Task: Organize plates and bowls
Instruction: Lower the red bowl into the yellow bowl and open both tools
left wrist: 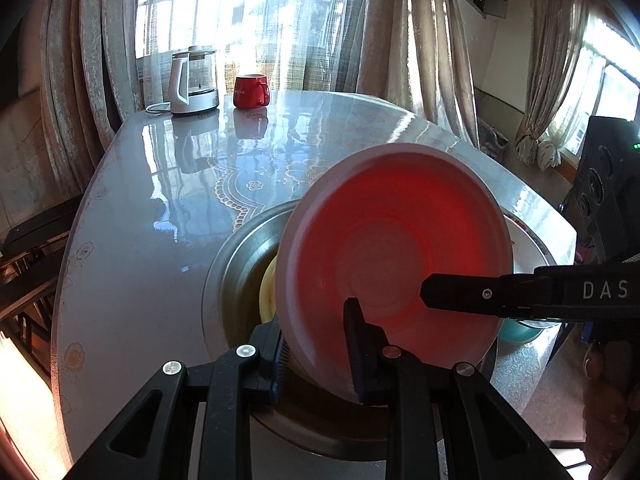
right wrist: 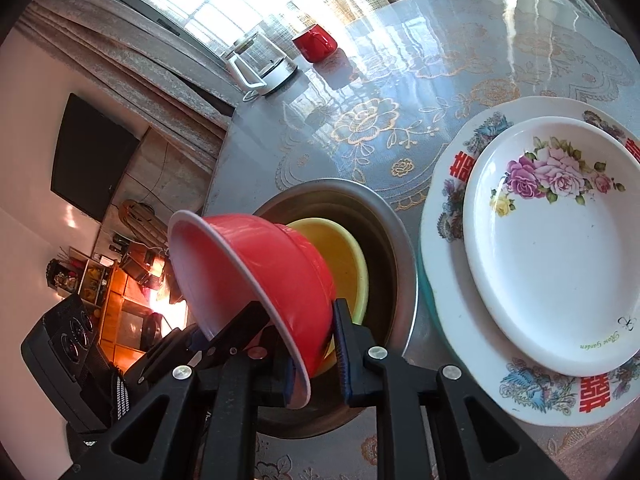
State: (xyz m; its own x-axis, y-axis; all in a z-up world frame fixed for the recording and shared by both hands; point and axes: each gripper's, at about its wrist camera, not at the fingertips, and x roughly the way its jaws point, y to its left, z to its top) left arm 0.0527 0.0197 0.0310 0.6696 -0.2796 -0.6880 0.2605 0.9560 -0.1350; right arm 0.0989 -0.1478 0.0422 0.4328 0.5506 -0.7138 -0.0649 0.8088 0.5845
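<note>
A red bowl [left wrist: 392, 240] with a white inside hangs tilted over a steel basin [left wrist: 224, 264] that holds a yellow bowl [left wrist: 267, 292]. My left gripper [left wrist: 316, 352] straddles the bowl's near rim, one finger outside and one inside. Its jaws stand slightly apart and the inner finger does not press the wall. In the right wrist view my right gripper [right wrist: 316, 364] is shut on the opposite rim of the red bowl [right wrist: 272, 264], above the yellow bowl [right wrist: 340, 256] and the basin [right wrist: 400, 240]. Its finger [left wrist: 440, 292] reaches in from the right.
A white floral plate [right wrist: 560, 240] lies on a larger patterned plate [right wrist: 448, 208] right of the basin, with a teal dish [left wrist: 520, 330] under them. A red mug [left wrist: 250, 90] and a glass kettle [left wrist: 194, 80] stand at the table's far end. A black speaker [left wrist: 608, 184] sits beyond the right edge.
</note>
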